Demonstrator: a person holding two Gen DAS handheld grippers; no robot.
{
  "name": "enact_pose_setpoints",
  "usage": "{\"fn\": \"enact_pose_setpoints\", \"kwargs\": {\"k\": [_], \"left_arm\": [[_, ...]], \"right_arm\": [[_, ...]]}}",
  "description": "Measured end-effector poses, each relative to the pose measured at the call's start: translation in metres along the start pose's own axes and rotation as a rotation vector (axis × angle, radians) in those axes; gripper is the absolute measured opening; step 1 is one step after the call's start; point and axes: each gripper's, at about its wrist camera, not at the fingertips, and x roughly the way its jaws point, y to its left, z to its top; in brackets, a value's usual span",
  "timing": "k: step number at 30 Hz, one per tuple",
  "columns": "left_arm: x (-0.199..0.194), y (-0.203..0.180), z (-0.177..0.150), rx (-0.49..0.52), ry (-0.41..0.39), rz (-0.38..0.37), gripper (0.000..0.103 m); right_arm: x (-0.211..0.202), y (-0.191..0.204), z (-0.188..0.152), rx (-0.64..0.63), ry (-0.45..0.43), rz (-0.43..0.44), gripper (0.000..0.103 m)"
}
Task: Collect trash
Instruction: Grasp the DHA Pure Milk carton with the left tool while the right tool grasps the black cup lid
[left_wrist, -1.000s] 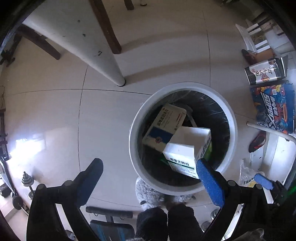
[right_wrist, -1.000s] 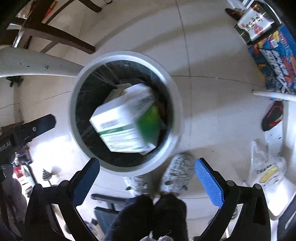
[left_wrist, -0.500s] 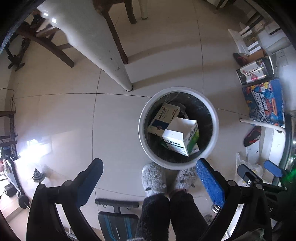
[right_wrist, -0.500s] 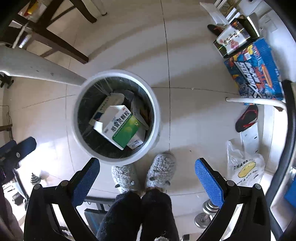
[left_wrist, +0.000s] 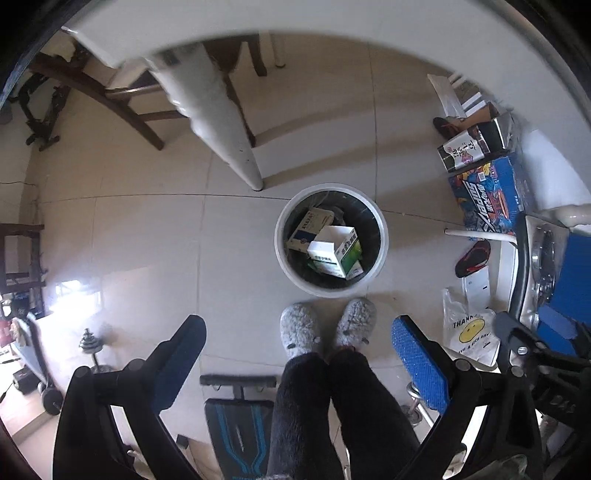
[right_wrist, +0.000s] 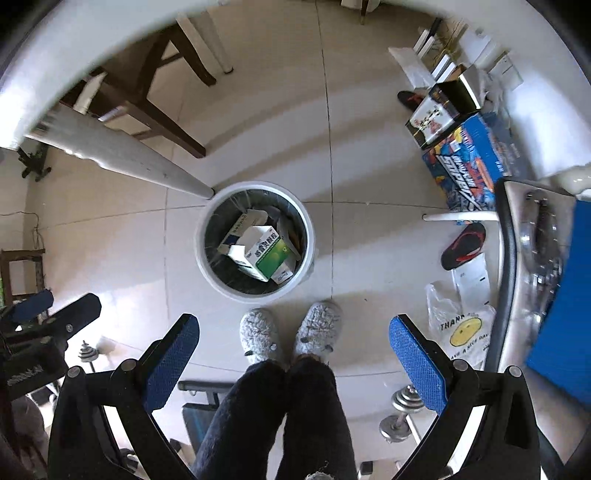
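Note:
A white round trash bin (left_wrist: 382, 242) (right_wrist: 308, 236) with a black liner stands on the tiled floor far below both grippers. Inside lie a white and green box (left_wrist: 338, 247) (right_wrist: 267, 254) on top and a white and blue box (left_wrist: 308, 227) (right_wrist: 242, 225) beside it. My left gripper (left_wrist: 301, 363) is open and empty, high above the floor. My right gripper (right_wrist: 295, 358) is open and empty too, also high above the bin.
The person's grey slippers (left_wrist: 299, 334) (right_wrist: 319, 326) stand just in front of the bin. A white table leg (left_wrist: 225, 122) and wooden chair legs are behind it. Colourful boxes (left_wrist: 491, 194), a sandal (right_wrist: 461, 245), a smiley plastic bag (right_wrist: 461, 332) and dumbbells (right_wrist: 400, 417) lie around.
Both grippers have risen well away from the bin, which now looks much smaller. The white and green box, in mid-fall a second ago, now rests inside the bin.

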Motion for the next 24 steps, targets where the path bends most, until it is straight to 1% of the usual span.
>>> {"fn": "enact_pose_setpoints", "kwargs": {"k": [1, 4, 5, 7, 10, 15, 18, 21, 24], "left_arm": [[-0.009, 0.0, -0.004, 0.002, -0.002, -0.003, 0.103], [-0.041, -0.002, -0.016, 0.008, -0.012, -0.01, 0.103], [-0.056, -0.001, -0.02, 0.015, -0.015, -0.018, 0.103], [-0.074, 0.0, -0.026, 0.021, -0.019, -0.022, 0.103], [-0.103, 0.001, -0.034, 0.035, -0.018, -0.037, 0.103], [-0.149, 0.006, -0.041, 0.063, -0.057, -0.043, 0.103], [-0.17, 0.009, -0.04, 0.065, -0.085, -0.061, 0.103], [-0.192, 0.009, -0.03, 0.07, -0.137, -0.075, 0.103], [-0.216, 0.005, -0.005, 0.073, -0.206, -0.079, 0.103]], "right_arm": [[-0.018, -0.001, -0.004, 0.005, -0.005, 0.003, 0.103], [-0.055, -0.001, -0.014, 0.015, -0.005, 0.007, 0.103], [-0.073, -0.001, -0.019, 0.02, -0.002, 0.017, 0.103], [-0.095, -0.001, -0.025, 0.027, -0.004, 0.024, 0.103], [-0.14, 0.004, -0.036, 0.019, -0.022, 0.027, 0.103], [-0.192, 0.011, -0.046, 0.02, -0.033, 0.048, 0.103], [-0.22, 0.016, -0.052, 0.021, -0.046, 0.066, 0.103], [-0.245, 0.021, -0.049, 0.032, -0.065, 0.099, 0.103], [-0.271, 0.021, -0.037, 0.062, -0.113, 0.127, 0.103]]}}
